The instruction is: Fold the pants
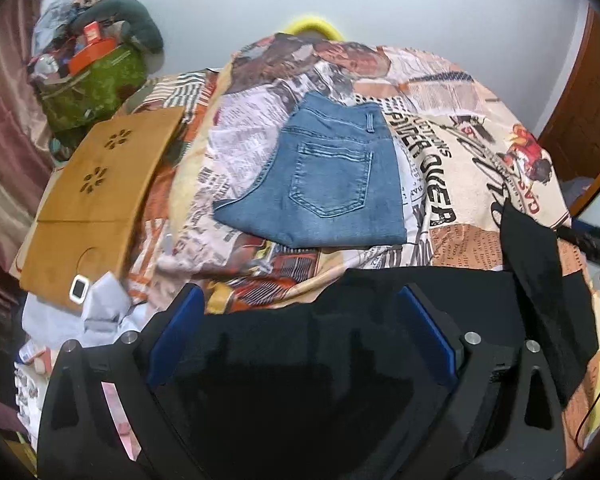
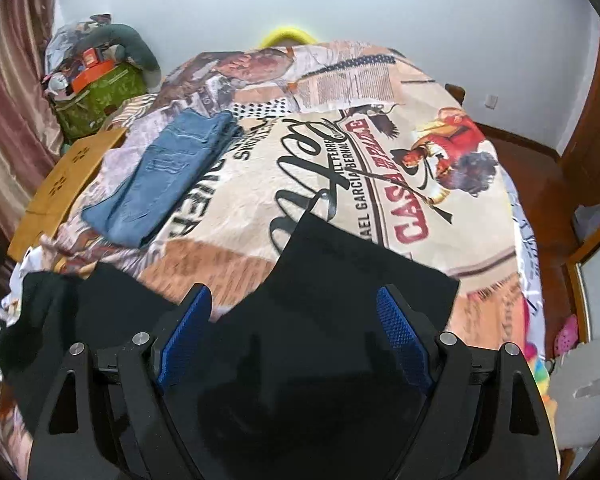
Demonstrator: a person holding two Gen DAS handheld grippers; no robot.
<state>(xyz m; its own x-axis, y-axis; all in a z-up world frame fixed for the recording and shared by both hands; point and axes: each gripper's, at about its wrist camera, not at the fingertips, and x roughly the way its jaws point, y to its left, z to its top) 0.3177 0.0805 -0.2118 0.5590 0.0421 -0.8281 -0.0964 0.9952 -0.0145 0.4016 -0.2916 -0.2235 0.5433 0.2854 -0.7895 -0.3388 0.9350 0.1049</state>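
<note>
Both the left gripper [image 1: 300,336] and the right gripper [image 2: 294,334] are standing wide apart over loose black fabric pants [image 2: 340,272] on the printed newspaper-pattern bedspread [image 2: 440,216]. A green patterned fabric bag [image 1: 96,88] is sitting off the bed's far left corner, holding an orange box [image 1: 92,46].

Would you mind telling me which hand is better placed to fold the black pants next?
Probably the right gripper: it is open above a flat panel of the black pants. The left gripper, also open, sees only bunched cloth.

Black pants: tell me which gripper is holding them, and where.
Neither. The left gripper and right gripper are both open over the black pants, pads clear of the cloth.
</note>
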